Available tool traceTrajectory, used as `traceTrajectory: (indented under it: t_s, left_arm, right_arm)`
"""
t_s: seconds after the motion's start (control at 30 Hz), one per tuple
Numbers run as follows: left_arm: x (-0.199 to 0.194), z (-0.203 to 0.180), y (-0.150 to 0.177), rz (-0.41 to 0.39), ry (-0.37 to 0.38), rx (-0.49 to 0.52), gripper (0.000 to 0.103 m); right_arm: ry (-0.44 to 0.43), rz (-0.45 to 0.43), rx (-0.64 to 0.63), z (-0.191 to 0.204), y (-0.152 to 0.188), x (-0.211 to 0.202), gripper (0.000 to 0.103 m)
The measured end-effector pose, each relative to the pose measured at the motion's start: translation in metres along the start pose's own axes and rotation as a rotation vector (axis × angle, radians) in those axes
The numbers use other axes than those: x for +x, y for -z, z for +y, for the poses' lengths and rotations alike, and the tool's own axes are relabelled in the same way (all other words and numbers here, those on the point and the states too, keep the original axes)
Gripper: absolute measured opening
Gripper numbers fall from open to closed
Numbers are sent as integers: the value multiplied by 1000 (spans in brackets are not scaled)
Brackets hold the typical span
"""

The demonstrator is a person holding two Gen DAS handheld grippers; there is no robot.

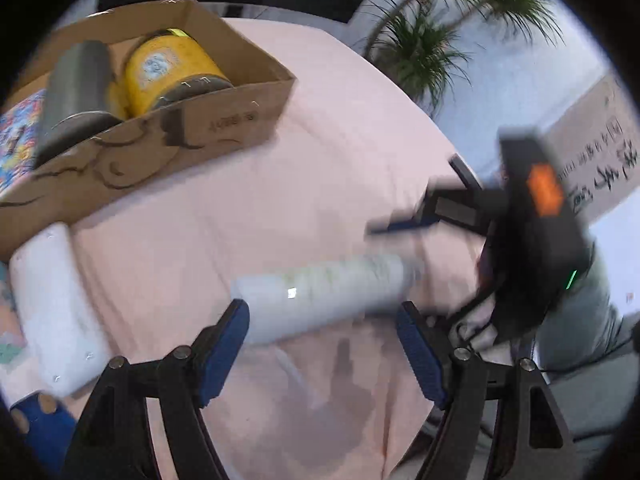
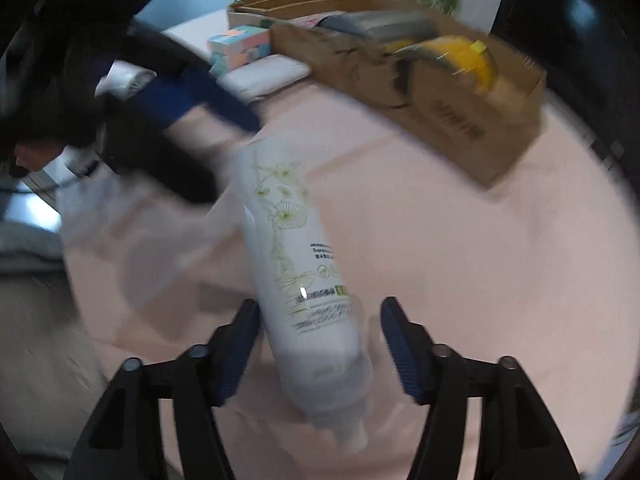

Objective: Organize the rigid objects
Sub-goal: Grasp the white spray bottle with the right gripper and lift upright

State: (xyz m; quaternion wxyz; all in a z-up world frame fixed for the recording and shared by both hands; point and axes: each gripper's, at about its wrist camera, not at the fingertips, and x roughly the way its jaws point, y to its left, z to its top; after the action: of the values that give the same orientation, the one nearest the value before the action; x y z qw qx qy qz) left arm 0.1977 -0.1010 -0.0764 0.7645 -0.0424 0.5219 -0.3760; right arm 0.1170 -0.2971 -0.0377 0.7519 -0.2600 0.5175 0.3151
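Observation:
A white bottle [image 2: 304, 280] with a green flower print lies on its side on the pink cloth; it also shows in the left wrist view [image 1: 324, 296]. My right gripper [image 2: 320, 344] is open with its blue pads either side of the bottle's lower body. My left gripper [image 1: 322, 344] is open just short of the bottle's side. A cardboard box [image 1: 200, 124] at the back holds a yellow can [image 1: 168, 68] and a grey can [image 1: 76, 88]; the box also shows in the right wrist view [image 2: 452, 112].
A white oblong pack [image 1: 56, 312] lies left of the box front. A colourful small carton [image 2: 240, 46] and a wooden tray [image 2: 304, 0] stand behind. A potted plant [image 1: 424, 40] stands beyond the table's far edge.

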Motion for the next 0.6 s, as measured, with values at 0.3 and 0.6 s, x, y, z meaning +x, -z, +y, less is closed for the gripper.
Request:
traceTrajectory:
  t_s: [0.3,0.6]
  left_arm:
    - [4,-12,-35,-22,3,74,74]
    - [65,0,-54,194,-10,63,65]
  right_arm:
    - [117,-17,100,-68,7,-18,52]
    - [77,-169,438,-82,20,-46,61]
